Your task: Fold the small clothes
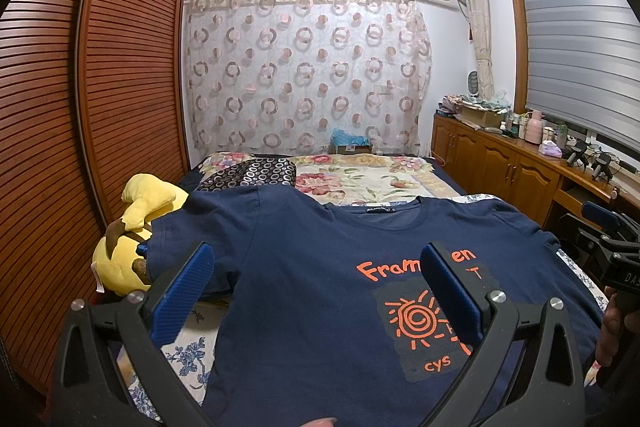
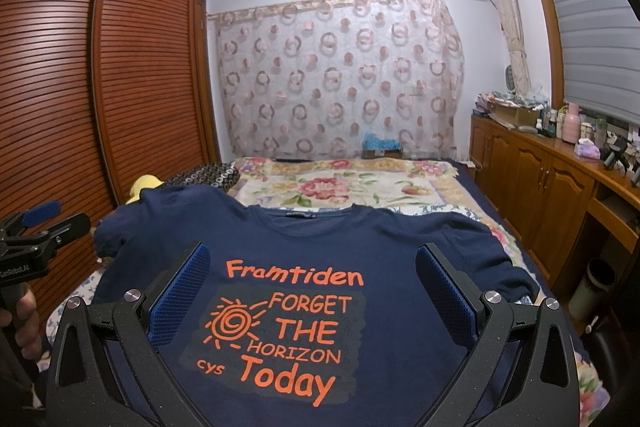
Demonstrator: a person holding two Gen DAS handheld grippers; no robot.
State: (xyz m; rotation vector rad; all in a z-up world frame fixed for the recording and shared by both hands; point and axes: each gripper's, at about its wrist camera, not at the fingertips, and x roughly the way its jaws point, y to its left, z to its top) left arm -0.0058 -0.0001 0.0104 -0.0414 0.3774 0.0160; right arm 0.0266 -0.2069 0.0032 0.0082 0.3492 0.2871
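Observation:
A navy T-shirt (image 1: 304,267) with orange print lies spread front-up on the bed, collar toward the far end. In the right wrist view the same T-shirt (image 2: 360,239) shows its full print, "Framtiden FORGET THE HORIZON Today". My left gripper (image 1: 316,279) hovers open above the shirt's left half, with nothing between its blue pads. My right gripper (image 2: 312,279) hangs open over the printed chest, also holding nothing. The shirt's left sleeve (image 1: 192,219) drapes toward a plush toy. Each gripper shows at the edge of the other's view, held by a hand.
A yellow plush toy (image 1: 132,223) lies at the bed's left edge beside a slatted wooden wardrobe (image 1: 80,107). A floral blanket (image 2: 352,187) and dark patterned pillow (image 1: 256,173) cover the far bed. Wooden cabinets (image 2: 540,179) with clutter line the right wall.

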